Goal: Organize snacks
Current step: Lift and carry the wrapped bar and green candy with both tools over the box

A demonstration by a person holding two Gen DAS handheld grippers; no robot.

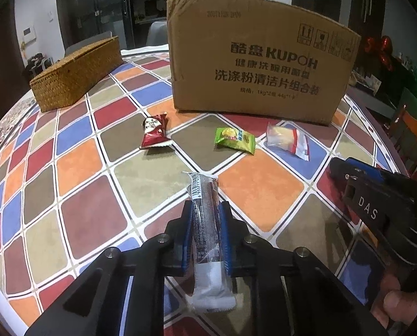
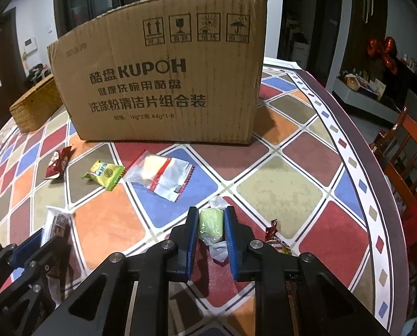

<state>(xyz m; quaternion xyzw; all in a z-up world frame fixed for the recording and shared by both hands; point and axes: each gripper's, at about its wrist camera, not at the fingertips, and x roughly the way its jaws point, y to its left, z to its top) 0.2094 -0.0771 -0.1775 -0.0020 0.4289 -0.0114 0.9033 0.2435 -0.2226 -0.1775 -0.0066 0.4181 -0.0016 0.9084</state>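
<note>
My left gripper (image 1: pixel 205 210) is shut on a long dark snack bar with a white end (image 1: pixel 207 240), just above the chequered tablecloth. My right gripper (image 2: pixel 211 215) is shut on a pale green sweet in clear wrap (image 2: pixel 210 225). The right gripper also shows at the right in the left wrist view (image 1: pixel 376 196). On the table lie a red packet (image 1: pixel 154 134), a green packet (image 1: pixel 234 140) and a clear packet with a red stripe (image 1: pixel 288 140). They also show in the right wrist view: red packet (image 2: pixel 58 162), green packet (image 2: pixel 104 174), clear packet (image 2: pixel 161 175). A large cardboard box (image 1: pixel 259 64) stands behind them.
A woven basket (image 1: pixel 77 74) sits at the far left of the table. Another red wrapped snack (image 2: pixel 275 238) lies just right of my right gripper. The table's curved edge (image 2: pixel 376 210) runs along the right, with a wooden chair (image 2: pixel 410 162) beyond it.
</note>
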